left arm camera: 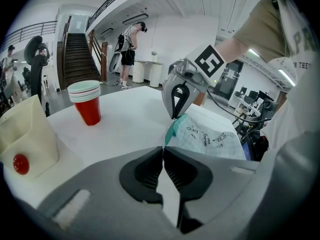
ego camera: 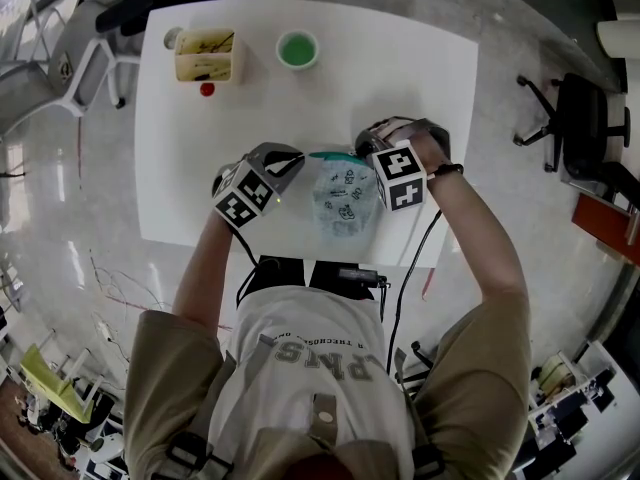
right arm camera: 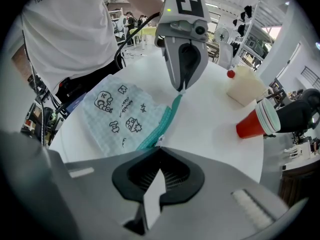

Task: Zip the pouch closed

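The pale green checked pouch (ego camera: 345,203) with cartoon prints lies near the table's front edge, its teal zipper (ego camera: 330,155) along the far side. My left gripper (ego camera: 298,160) is shut on the zipper's left end; in the right gripper view its tips (right arm camera: 180,89) pinch the teal strip (right arm camera: 172,109). My right gripper (ego camera: 362,154) is shut at the zipper's other end, where a small metal pull (right arm camera: 159,140) shows at its closed tips (right arm camera: 160,148). In the left gripper view the pouch (left arm camera: 210,139) lies just beyond the closed jaws (left arm camera: 163,151), with the right gripper (left arm camera: 175,117) pointing steeply down onto it.
A cream container (ego camera: 207,56) and a small red ball (ego camera: 207,89) sit at the table's far left. A stack of red cups (ego camera: 297,49) stands at the far middle. Black boxes and cables (ego camera: 310,273) hang at the front edge. An office chair (ego camera: 580,118) stands to the right.
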